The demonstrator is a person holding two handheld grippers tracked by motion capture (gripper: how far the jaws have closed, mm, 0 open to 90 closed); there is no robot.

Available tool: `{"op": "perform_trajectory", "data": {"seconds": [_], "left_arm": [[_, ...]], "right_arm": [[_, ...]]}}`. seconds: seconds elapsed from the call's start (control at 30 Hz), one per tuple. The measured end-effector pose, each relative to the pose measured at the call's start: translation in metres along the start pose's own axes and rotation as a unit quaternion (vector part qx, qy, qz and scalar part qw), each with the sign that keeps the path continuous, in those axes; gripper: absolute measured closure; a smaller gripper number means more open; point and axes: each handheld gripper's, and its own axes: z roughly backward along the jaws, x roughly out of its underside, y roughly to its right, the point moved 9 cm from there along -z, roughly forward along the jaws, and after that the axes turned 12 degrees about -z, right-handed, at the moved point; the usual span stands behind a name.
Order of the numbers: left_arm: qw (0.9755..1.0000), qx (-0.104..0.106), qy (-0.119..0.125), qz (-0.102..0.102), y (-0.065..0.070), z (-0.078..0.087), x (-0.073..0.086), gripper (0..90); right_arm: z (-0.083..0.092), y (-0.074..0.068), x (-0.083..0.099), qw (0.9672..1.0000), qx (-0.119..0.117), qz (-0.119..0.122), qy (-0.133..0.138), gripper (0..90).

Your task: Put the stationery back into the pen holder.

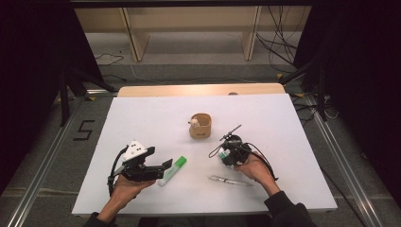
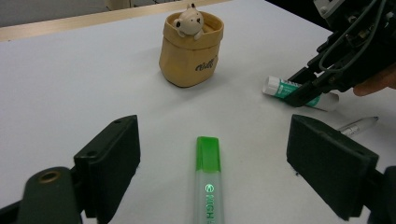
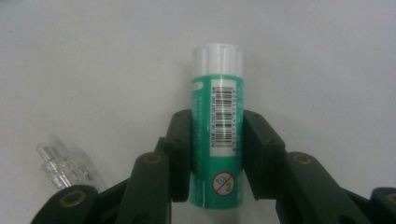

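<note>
— Desk (image 1: 156,118) surface?
— White sheet, grey floor around, wooden shelving far off.
— Glue stick (image 3: 217,126)?
— Lying right of centre, clamped in right hand-held gripper (image 3: 217,154). Left hand-held gripper (image 2: 212,163) gapes over highlighter (image 2: 208,182).

We lose the highlighter (image 2: 208,184) at the left gripper view's bottom edge, its print cut short. The right claw (image 3: 217,154) covers the glue stick's (image 3: 217,107) lower sides. The clear pen (image 3: 65,165) is blurred and partly hidden.
</note>
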Motion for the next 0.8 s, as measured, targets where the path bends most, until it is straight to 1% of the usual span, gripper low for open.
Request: {"op": "perform_trajectory", "data": {"seconds": [0.13,0.27,0.37,0.4,0.5,0.53,0.63,0.7,0.8], "left_arm": [[1.0000,0.000,-0.002,0.001,-0.001,0.000,0.001,16.9],[1.0000,0.000,-0.003,0.001,-0.001,0.000,0.001,16.8],[1.0000,0.001,-0.005,0.001,-0.001,-0.001,0.002,16.8],[1.0000,0.002,-0.005,0.002,-0.001,-0.001,0.002,16.8],[1.0000,0.002,-0.008,0.003,-0.002,-0.001,0.003,16.8],[1.0000,0.002,-0.008,0.003,-0.002,-0.002,0.003,16.8],[0.9999,0.003,-0.011,0.004,-0.002,-0.002,0.004,16.8],[0.9999,0.003,-0.012,0.005,-0.002,-0.002,0.004,16.8],[0.9999,0.005,-0.015,0.004,-0.002,-0.003,0.005,16.7]], "right_arm": [[0.003,-0.002,-0.001,0.9999,-0.008,0.008,0.006,66.4],[0.006,-0.005,-0.002,0.9996,-0.014,0.021,0.016,66.4],[0.009,-0.008,-0.004,0.9989,-0.016,0.035,0.027,66.4],[0.010,-0.008,-0.005,0.9987,-0.017,0.035,0.031,66.3],[0.013,-0.010,-0.005,0.9981,-0.015,0.046,0.037,66.4],[0.014,-0.011,-0.005,0.9979,-0.017,0.050,0.038,66.4],[0.017,-0.013,-0.005,0.9960,-0.015,0.074,0.048,66.4],[0.021,-0.017,-0.005,0.9942,-0.015,0.093,0.053,66.4],[0.026,-0.023,-0.004,0.9904,-0.014,0.122,0.062,66.4]]}}
